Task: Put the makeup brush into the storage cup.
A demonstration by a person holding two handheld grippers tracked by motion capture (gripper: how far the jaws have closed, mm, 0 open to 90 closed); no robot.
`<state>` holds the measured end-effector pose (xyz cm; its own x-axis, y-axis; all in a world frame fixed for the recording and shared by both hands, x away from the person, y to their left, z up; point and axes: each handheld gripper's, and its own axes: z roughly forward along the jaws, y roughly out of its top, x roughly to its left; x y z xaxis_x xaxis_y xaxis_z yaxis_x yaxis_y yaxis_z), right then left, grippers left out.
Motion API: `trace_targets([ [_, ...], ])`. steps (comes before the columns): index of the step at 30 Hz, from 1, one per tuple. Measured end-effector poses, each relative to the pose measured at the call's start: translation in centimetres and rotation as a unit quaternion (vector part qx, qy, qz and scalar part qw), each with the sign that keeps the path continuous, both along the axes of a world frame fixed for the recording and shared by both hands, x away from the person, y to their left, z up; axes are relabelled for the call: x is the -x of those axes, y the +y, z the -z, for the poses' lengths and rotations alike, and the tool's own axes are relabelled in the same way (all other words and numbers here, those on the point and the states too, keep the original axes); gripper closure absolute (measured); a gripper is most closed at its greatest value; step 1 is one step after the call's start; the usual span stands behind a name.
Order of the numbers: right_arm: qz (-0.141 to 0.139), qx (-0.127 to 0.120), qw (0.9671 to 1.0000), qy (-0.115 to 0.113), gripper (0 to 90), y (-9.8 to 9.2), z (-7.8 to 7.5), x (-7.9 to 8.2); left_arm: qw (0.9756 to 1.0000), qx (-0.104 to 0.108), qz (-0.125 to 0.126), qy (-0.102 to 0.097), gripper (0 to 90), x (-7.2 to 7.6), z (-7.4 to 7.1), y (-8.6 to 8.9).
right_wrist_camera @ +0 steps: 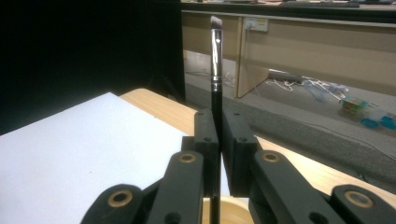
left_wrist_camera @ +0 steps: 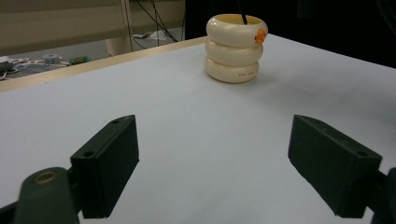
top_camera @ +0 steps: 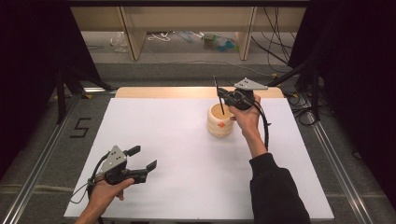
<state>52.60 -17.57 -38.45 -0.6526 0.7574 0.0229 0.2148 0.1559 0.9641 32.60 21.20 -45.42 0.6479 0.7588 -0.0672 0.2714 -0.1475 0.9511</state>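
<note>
Left claw (top_camera: 142, 164) low at the near-left of the white surface (top_camera: 187, 154), jaws spread wide, nothing between them. In the left gripper view that left claw (left_wrist_camera: 212, 163) faces the cup (left_wrist_camera: 236, 46) across bare surface; the cup is well apart from it, up and slightly right.

Cup (top_camera: 220, 120) sits at the far middle-right of the surface: cream, three stacked ring-like bulges, small orange mark on its side, faint print on the lowest ring, open top.

Right claw (top_camera: 223, 96) hangs just above the cup's rim, jaws pressed together on a brush (top_camera: 219, 95). In the right gripper view the right claw (right_wrist_camera: 219, 135) pinches the black handle, and the brush (right_wrist_camera: 215, 70) stands upright: black handle, silver ferrule, short angled bristles at top. Long axis near vertical, tilted a little in the high view. Lower end of the handle runs down into the cup mouth; cannot tell if it touches the bottom.

Right hand (top_camera: 245, 116) is clearly the nearer one. Likely step: brush going in or coming out of the cup, movement along the handle's axis, straight up or down.
</note>
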Motion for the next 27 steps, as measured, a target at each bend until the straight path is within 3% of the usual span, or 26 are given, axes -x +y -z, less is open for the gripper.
trace_targets([
  [3, 0.003, 0.002, 1.0, 0.001, 85.3, 0.0, 0.3, -0.1, 1.0, 0.001, -0.001, 0.0, 16.3, 0.0, 0.0, 0.0],
  [4, 0.001, -0.002, 0.9999, 0.013, 85.3, 0.1, 0.4, 0.0, 1.0, 0.001, -0.001, 0.0, 16.3, 0.0, 0.0, 0.0],
  [7, 0.001, 0.002, 1.0, 0.002, 85.3, 0.1, 0.7, -0.2, 1.0, 0.0, -0.001, 0.0, 16.3, 0.0, 0.0, 0.0],
  [11, 0.002, -0.001, 0.9998, 0.019, 85.3, 0.1, 1.4, -0.1, 1.0, -0.003, 0.001, -0.003, 16.3, 0.0, 0.0, 0.1],
  [20, 0.002, 0.005, 0.9999, 0.013, 85.3, -0.2, 2.0, -0.2, 1.0, 0.004, -0.003, 0.003, 16.3, 0.1, 0.0, 0.0],
  [21, 0.002, 0.002, 0.9998, 0.017, 85.3, -0.1, 2.0, -0.1, 1.0, -0.003, 0.0, 0.0, 16.3, 0.0, 0.0, 0.1],
  [27, 0.002, 0.013, 0.9995, 0.029, 85.3, -0.2, 2.6, 0.0, 1.0, 0.001, -0.003, 0.003, 16.3, 0.1, 0.0, 0.0],
])
